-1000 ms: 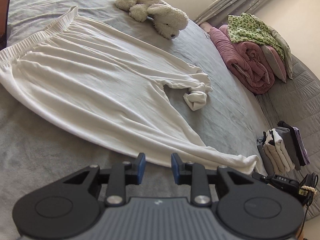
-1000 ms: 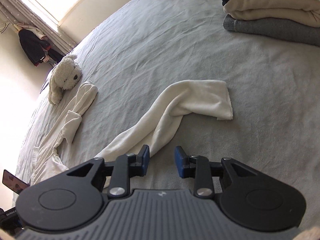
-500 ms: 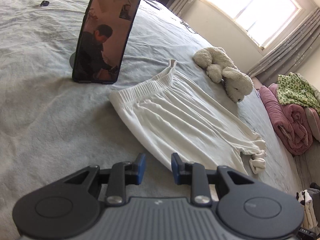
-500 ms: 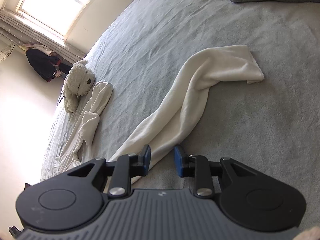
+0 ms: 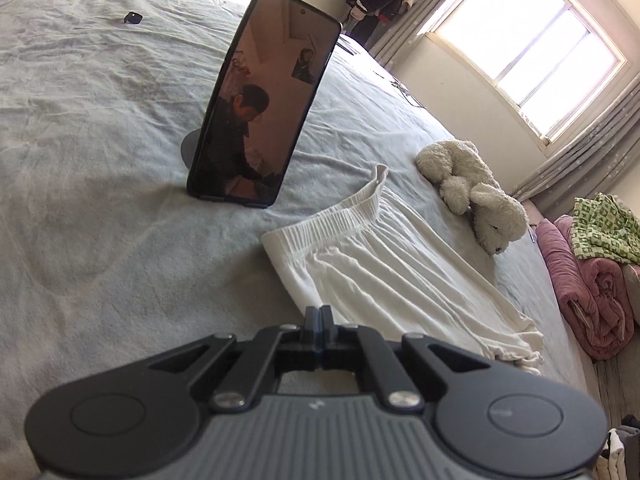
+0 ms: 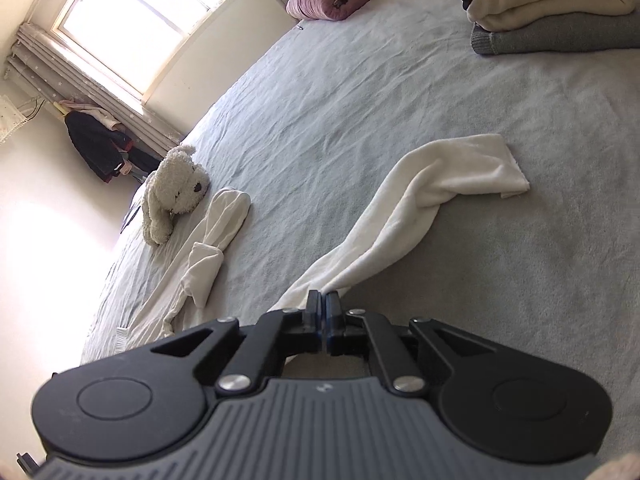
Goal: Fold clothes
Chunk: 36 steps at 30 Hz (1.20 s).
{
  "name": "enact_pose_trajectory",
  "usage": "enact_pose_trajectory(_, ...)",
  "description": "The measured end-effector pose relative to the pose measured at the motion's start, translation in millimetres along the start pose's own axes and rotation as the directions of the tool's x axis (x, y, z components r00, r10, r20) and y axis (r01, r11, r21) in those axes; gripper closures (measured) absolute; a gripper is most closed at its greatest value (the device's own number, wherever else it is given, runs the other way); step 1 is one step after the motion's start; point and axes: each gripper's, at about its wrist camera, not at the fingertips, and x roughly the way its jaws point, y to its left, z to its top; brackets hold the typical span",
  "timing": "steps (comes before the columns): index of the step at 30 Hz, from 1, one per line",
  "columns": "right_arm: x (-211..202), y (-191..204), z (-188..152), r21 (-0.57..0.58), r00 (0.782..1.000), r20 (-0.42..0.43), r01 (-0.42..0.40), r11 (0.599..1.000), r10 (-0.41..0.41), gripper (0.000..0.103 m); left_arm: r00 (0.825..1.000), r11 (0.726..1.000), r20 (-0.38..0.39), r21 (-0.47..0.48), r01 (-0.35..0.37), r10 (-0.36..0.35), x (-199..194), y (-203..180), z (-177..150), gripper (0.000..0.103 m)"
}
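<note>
Since my left gripper point(image 5: 320, 322) has its jaws pressed together at the near side edge of the soft white cotton trousers point(image 5: 396, 276), just below the ribbed elastic waistband point(image 5: 328, 218), I judge it pinches a fold of that edge, though the fingers hide the contact itself. Spread flat on the wrinkled grey bedspread point(image 5: 100, 240) between the upright black phone point(image 5: 264, 96) and the white plush dog point(image 5: 476, 196), the trousers look light and limp, so they will sag and trail when lifted. My right gripper point(image 6: 323, 312) is clamped on the near trouser leg point(image 6: 404, 216), which runs out twisted to its cuff; waistband and cuff seams are the firmer places to hold.
</note>
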Motion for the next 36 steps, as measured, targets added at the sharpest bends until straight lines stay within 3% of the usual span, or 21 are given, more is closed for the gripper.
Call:
enact_pose_trajectory(6, -20, 12, -8, -0.044, 0.999, -0.018, 0.03, 0.999, -0.03, 0.1, 0.998, 0.999, -0.053, 0.004, 0.035, -0.035, -6, 4, 1, 0.103)
enact_pose_trajectory(8, -24, 14, -12, -0.054, 0.999, -0.025, 0.038, 0.998, -0.039, 0.1, 0.997, 0.999, -0.065, -0.007, 0.042, -0.042, -2, 5, -1, 0.1)
enact_pose_trajectory(12, -18, 8, -16, -0.047, 0.997, -0.046, 0.063, 0.997, -0.066, 0.1, 0.997, 0.999, -0.072, -0.028, 0.037, -0.039, 14, 5, -4, 0.082)
enact_pose_trajectory(15, -11, 5, -17, -0.036, 0.995, -0.063, 0.077, 0.996, -0.08, 0.1, 0.997, 0.998, -0.068, -0.052, 0.026, -0.03, 27, 4, -4, 0.08)
enact_pose_trajectory(18, -7, 5, -19, -0.046, 0.993, -0.068, 0.09, 0.995, -0.093, 0.1, 0.999, 0.998, -0.051, -0.057, 0.01, -0.013, 38, 2, -5, 0.083)
enact_pose_trajectory(19, -5, 5, -19, -0.049, 0.993, -0.069, 0.094, 0.994, -0.097, 0.1, 0.999, 0.999, -0.046, -0.047, -0.001, -0.001, 40, 1, -5, 0.103)
enact_pose_trajectory(28, -28, 15, -20, -0.106, 0.993, -0.047, 0.104, 0.989, -0.11, 0.1, 0.995, 0.995, 0.015, 0.022, -0.101, 0.101, 1, -8, -4, 0.103)
enact_pose_trajectory(36, -33, 13, -41, -0.183, 0.982, -0.1, 0.139, 0.973, -0.159, 0.1, 0.985, 0.984, -0.053, 0.089, -0.158, 0.163, 6, 7, -15, 0.103)
